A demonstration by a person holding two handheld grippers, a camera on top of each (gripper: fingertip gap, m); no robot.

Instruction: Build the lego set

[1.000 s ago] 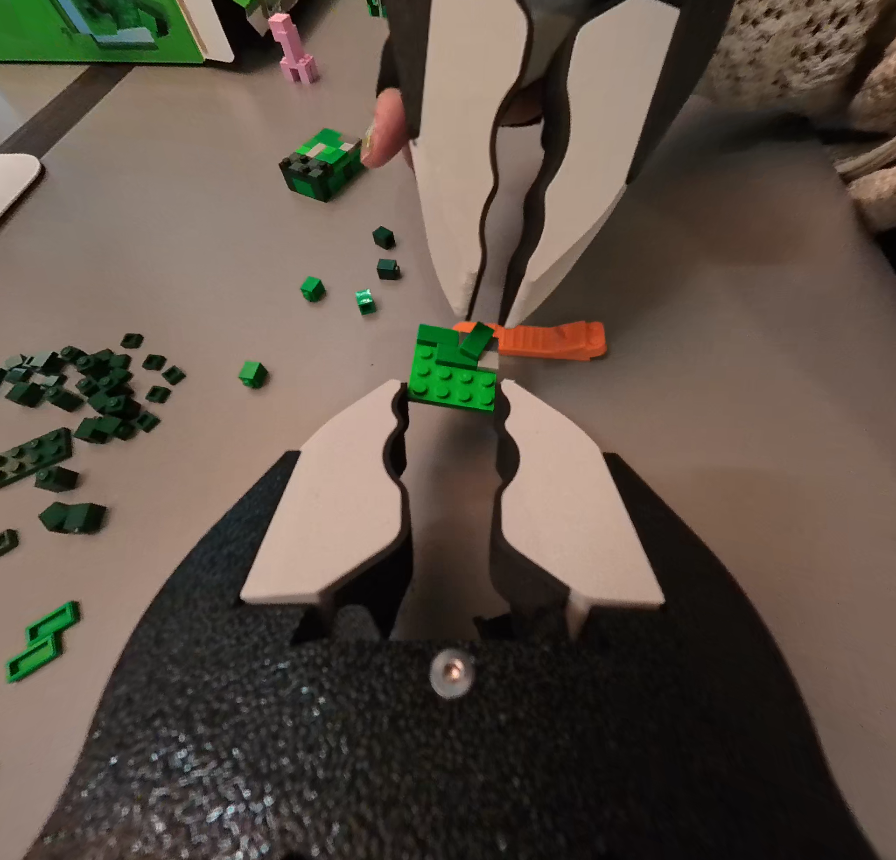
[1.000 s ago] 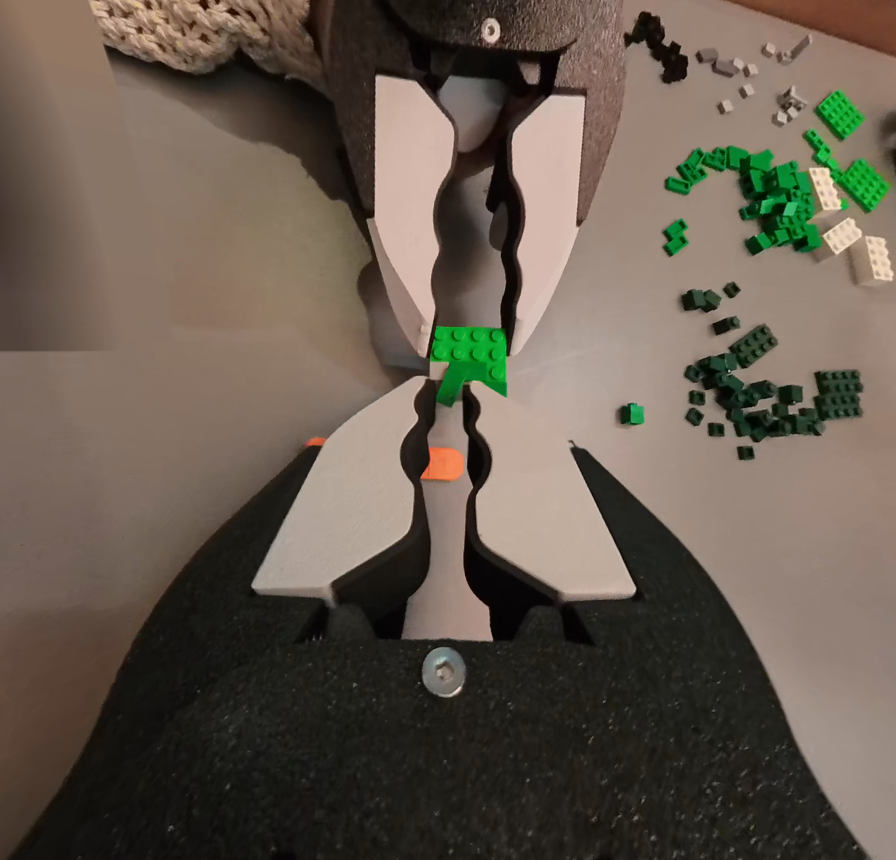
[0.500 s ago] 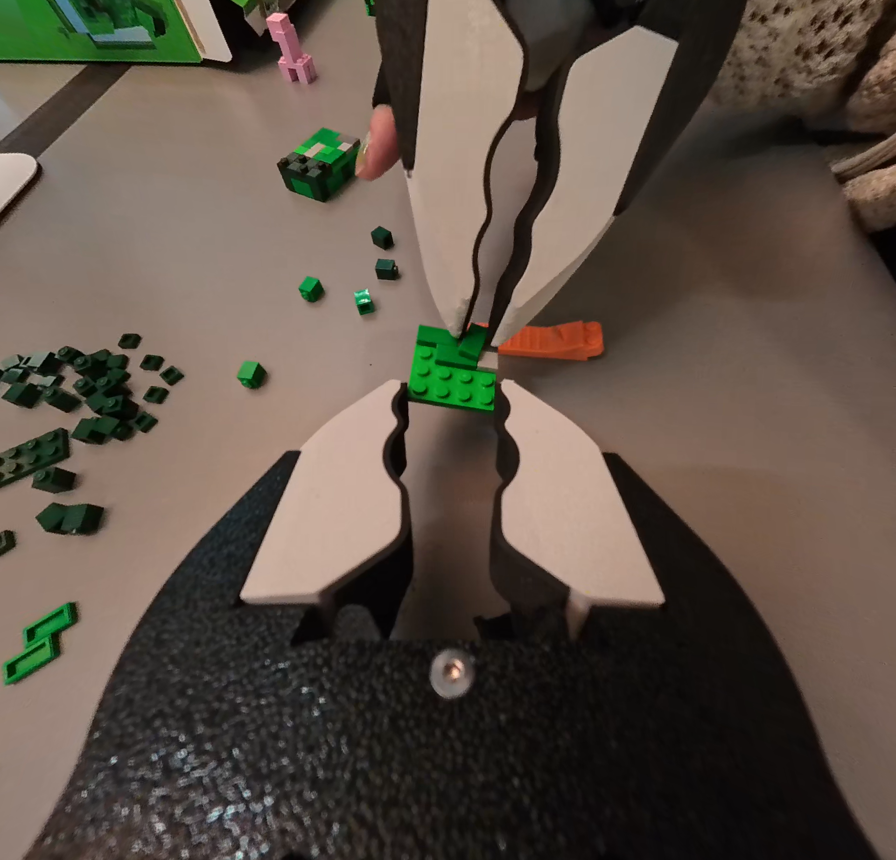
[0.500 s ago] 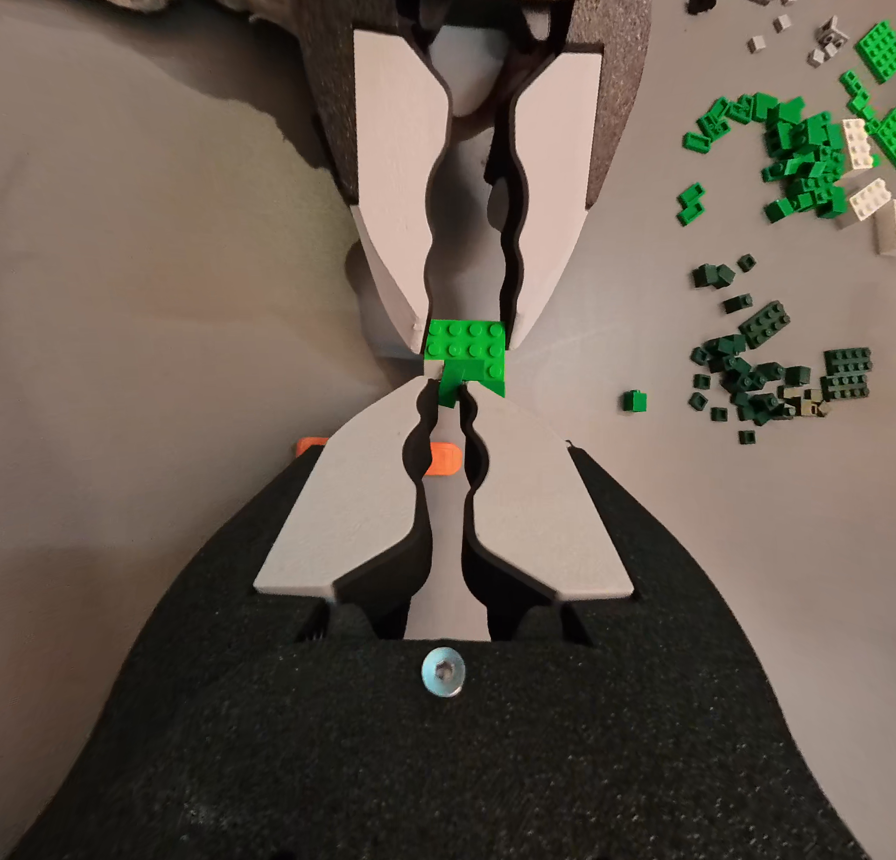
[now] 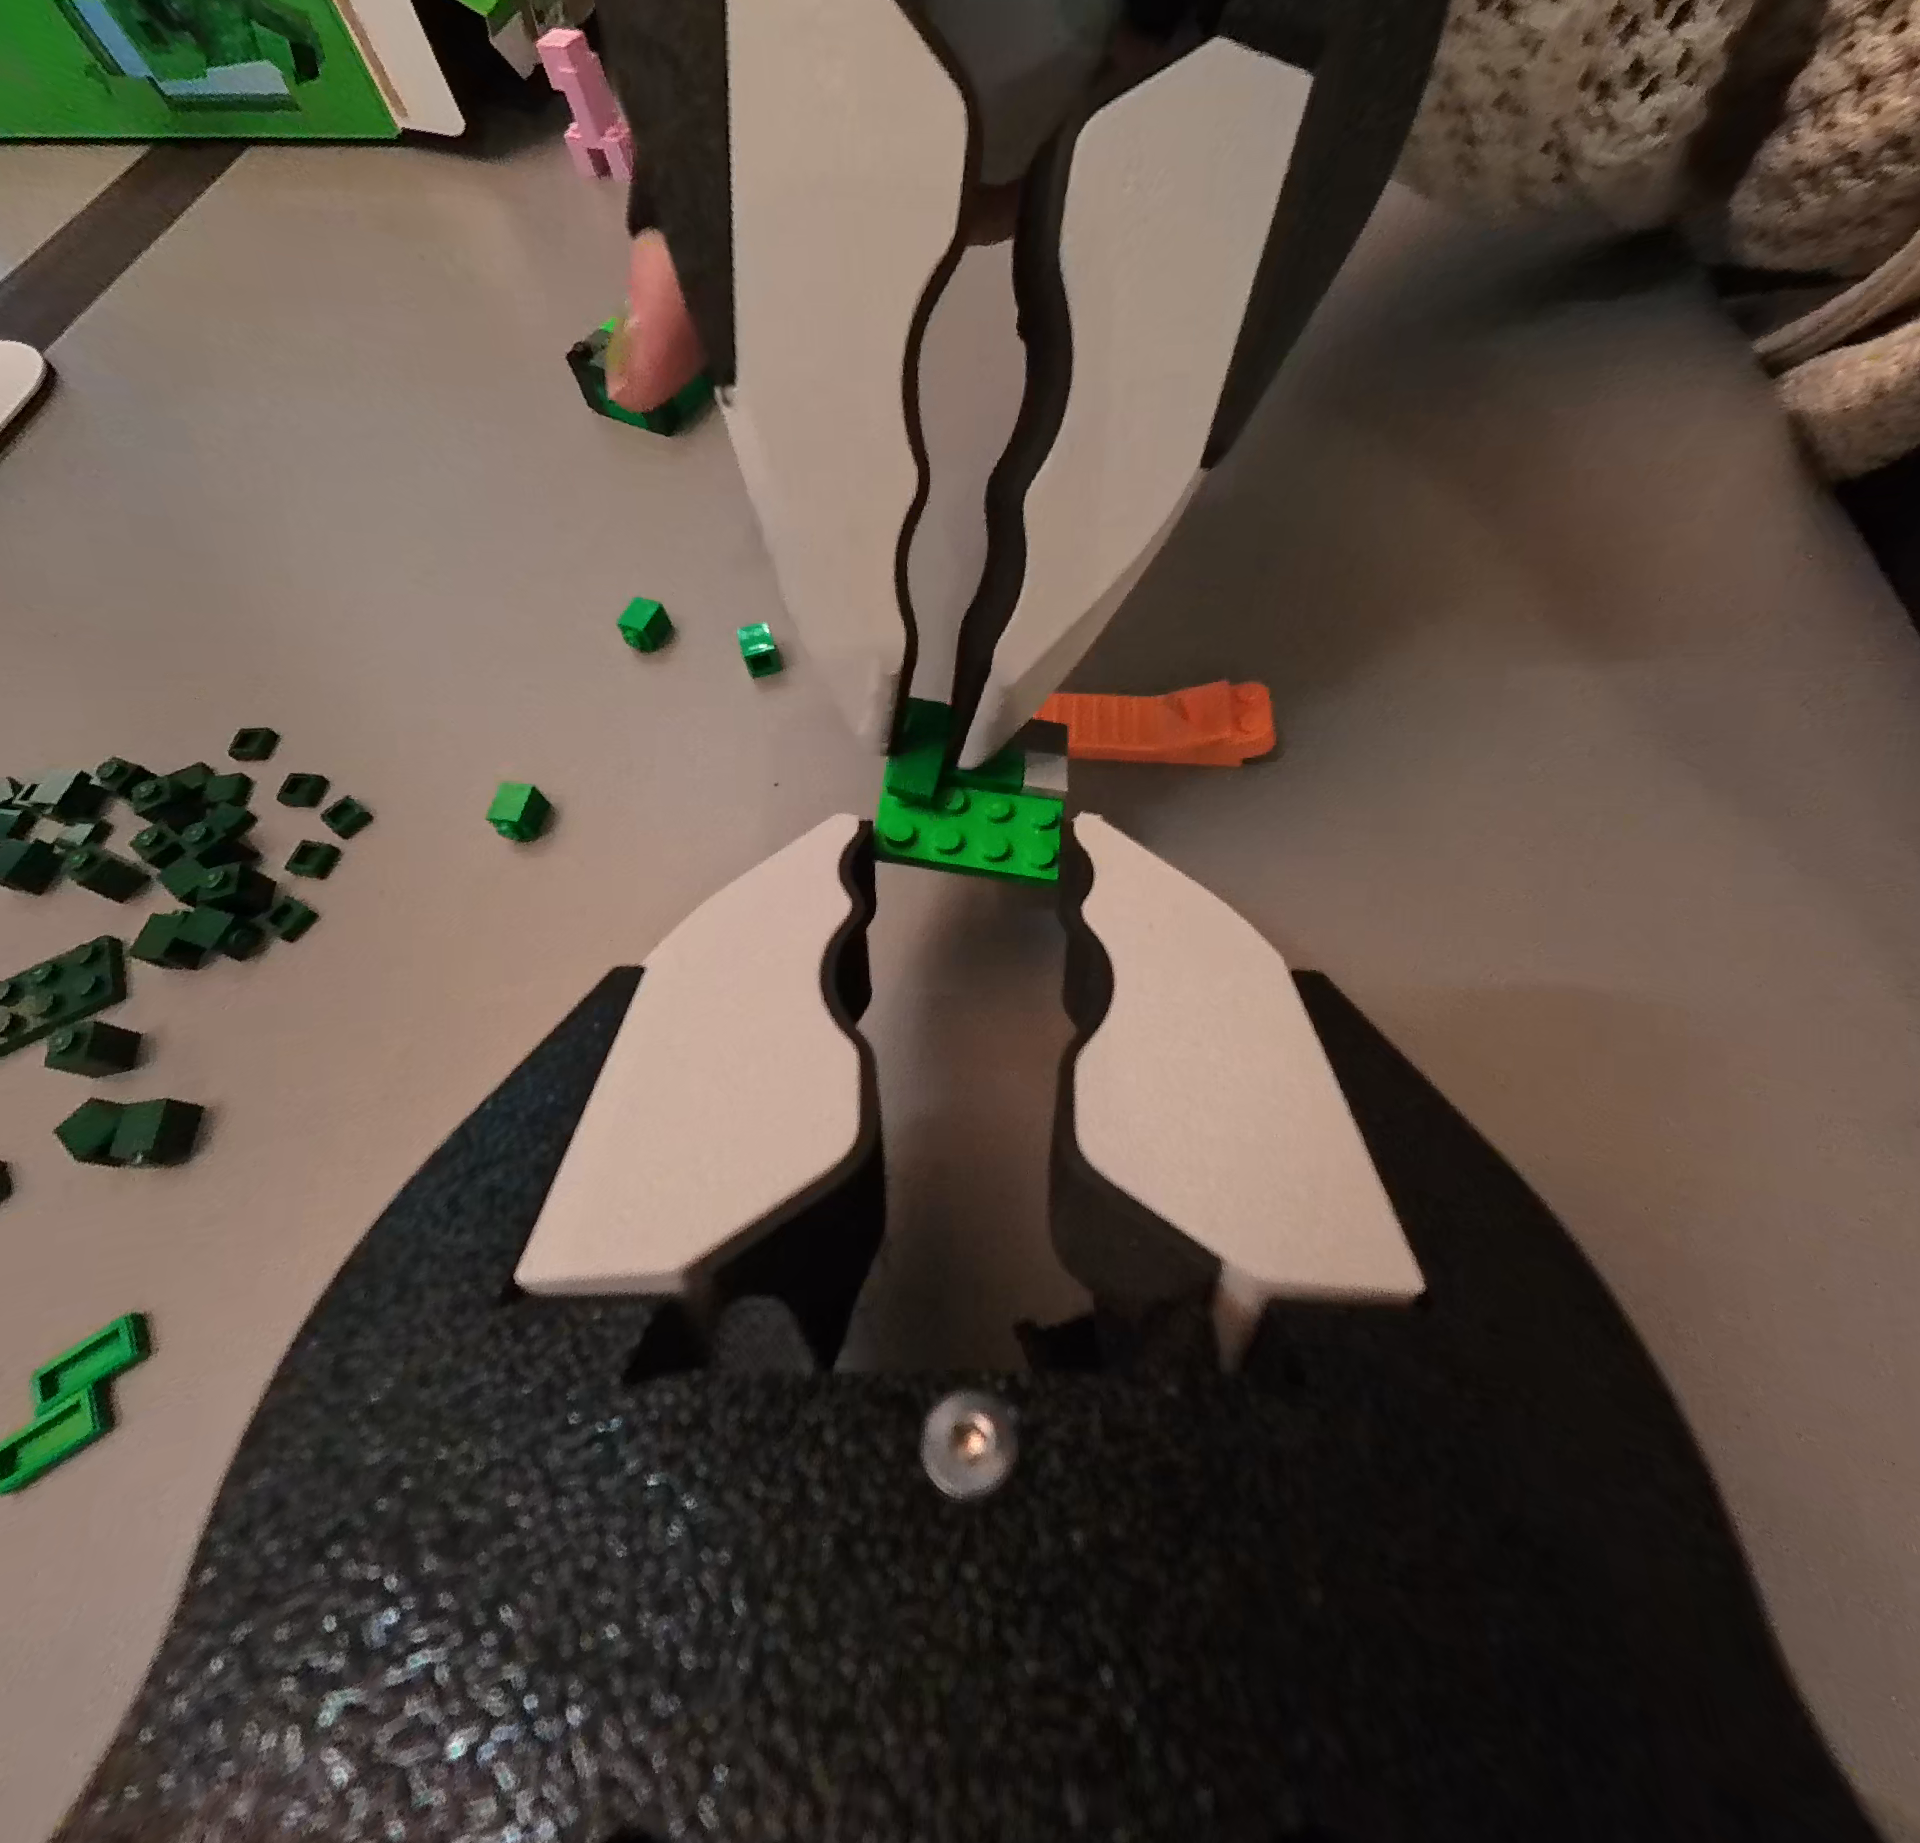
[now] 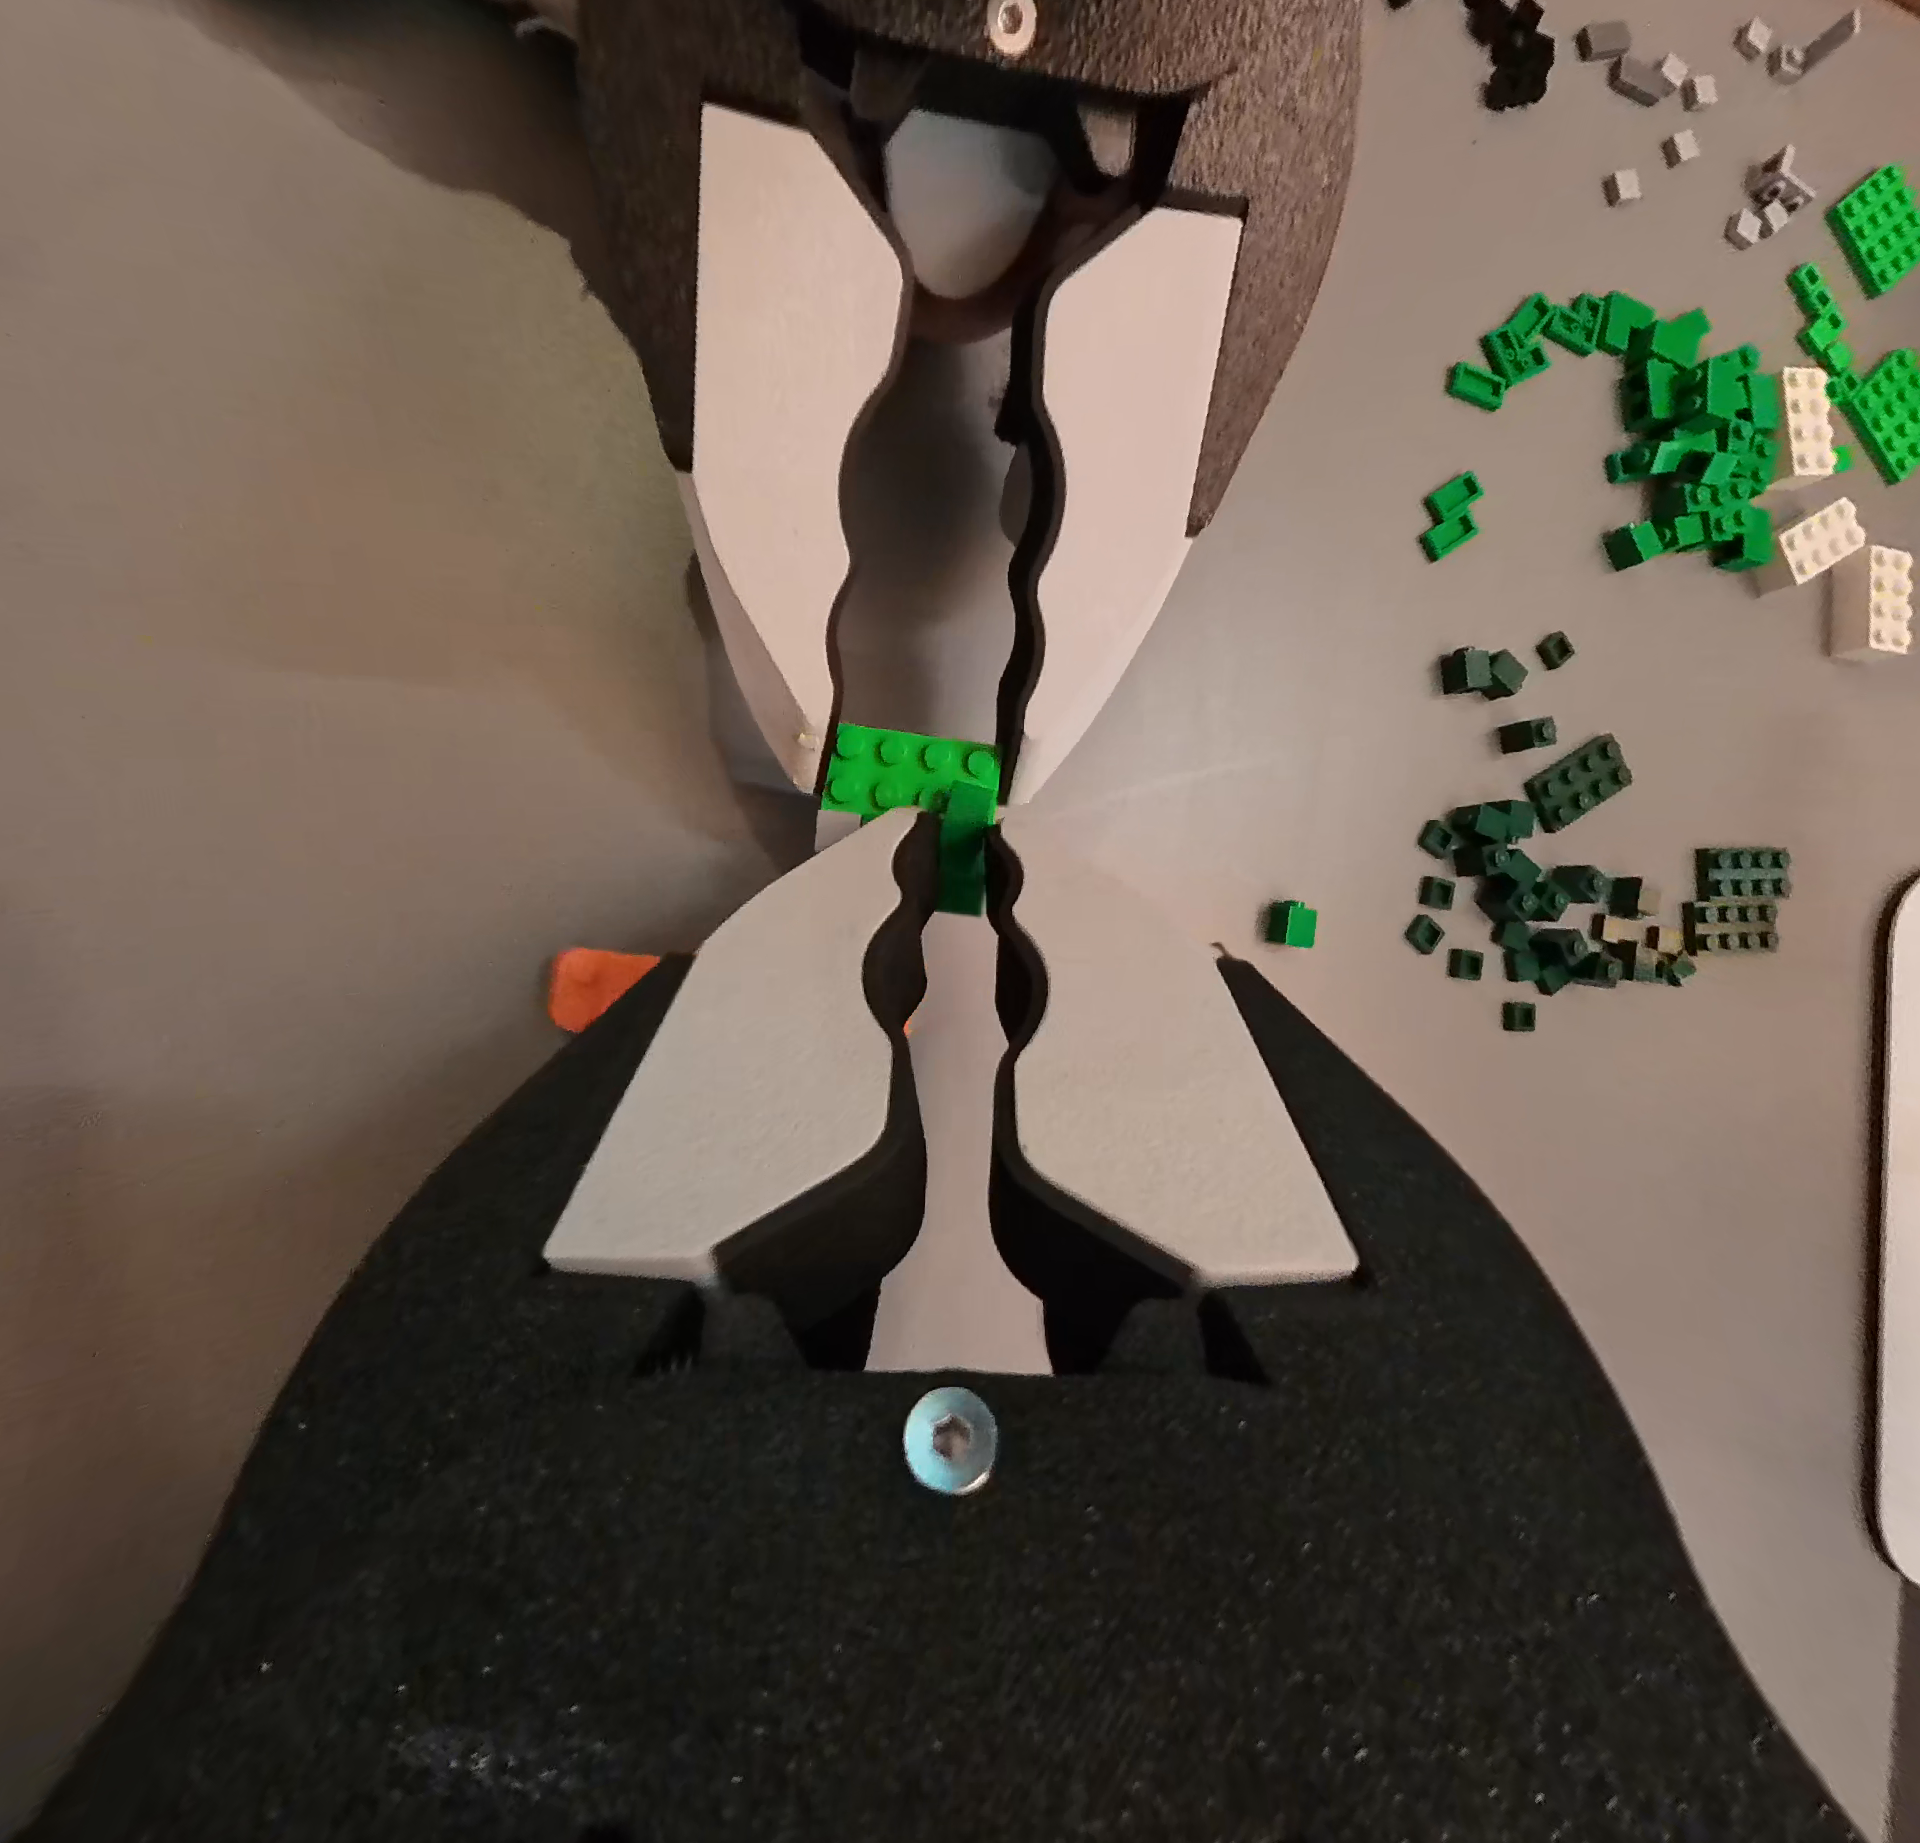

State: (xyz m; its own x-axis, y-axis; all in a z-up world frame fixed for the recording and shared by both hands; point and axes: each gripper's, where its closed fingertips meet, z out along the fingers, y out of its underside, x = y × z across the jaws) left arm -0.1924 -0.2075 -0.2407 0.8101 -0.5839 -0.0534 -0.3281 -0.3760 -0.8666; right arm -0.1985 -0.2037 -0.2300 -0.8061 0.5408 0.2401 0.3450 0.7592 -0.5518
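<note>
- Left gripper [image 5: 968, 843]: jaws clamped on the bright green plate [image 5: 971, 835], held above the grey table [image 5: 1507, 858].
- Right gripper [image 6: 961, 832]: jaws clamped on a small dark green piece [image 6: 964, 853], which touches the plate's studded top.

The flat orange plastic wedge tool [image 6: 597, 985] shows only one end, the rest hidden behind the right tongs [image 6: 951, 837]. Beyond it in the left wrist view, a small green-and-black block build [image 5: 644, 401] is mostly covered by a fingertip [image 5: 655, 328]. The green printed cardboard box [image 5: 187, 27] is cut by the frame's edge.

Two close opposed wrist views, both down onto the green plate [image 5: 971, 837] [image 6: 906, 770].
</note>
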